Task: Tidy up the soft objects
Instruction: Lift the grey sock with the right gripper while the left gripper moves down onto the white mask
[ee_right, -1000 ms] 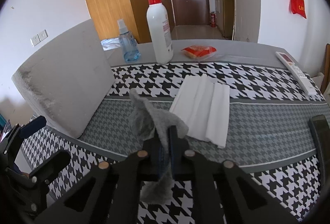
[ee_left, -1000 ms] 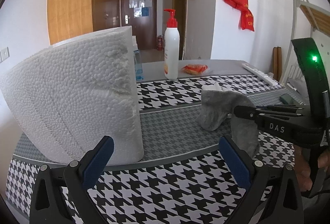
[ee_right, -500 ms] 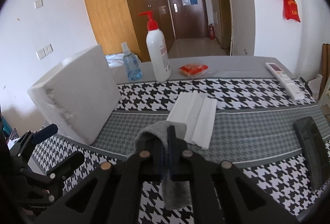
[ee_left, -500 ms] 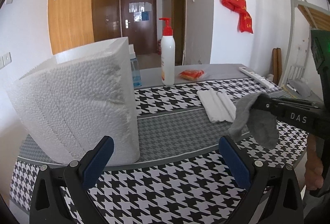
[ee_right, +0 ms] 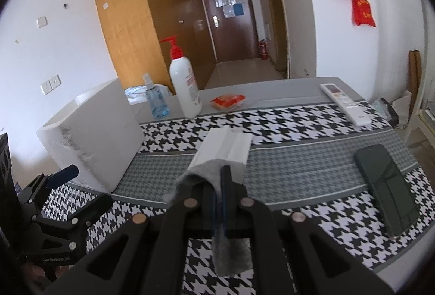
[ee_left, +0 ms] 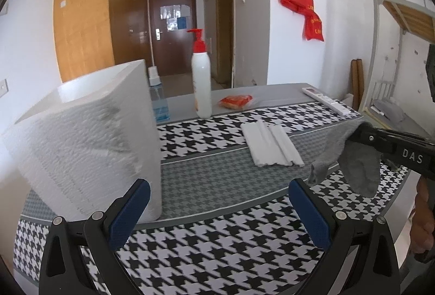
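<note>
Foam box (ee_left: 89, 143) stands at far left; my left gripper (ee_left: 217, 209) gapes empty just right of it. Farther right, my right gripper (ee_right: 221, 181) pinches the grey sock (ee_left: 350, 162), dangling lengthwise, nearer the folded white cloth (ee_left: 270, 144) than the box.

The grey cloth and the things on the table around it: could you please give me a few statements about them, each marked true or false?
1. The right gripper has its jaws shut on the grey cloth. True.
2. The grey cloth lies flat on the table. False: it hangs in the air from the jaws.
3. The left gripper holds the white folded cloth. False: its jaws stand open and empty, and that cloth lies on the table.
4. A white pump bottle with a red top stands upright at the table's far side. True.
5. The foam box lies to the right of the white folded cloth. False: it stands to the left.
</note>
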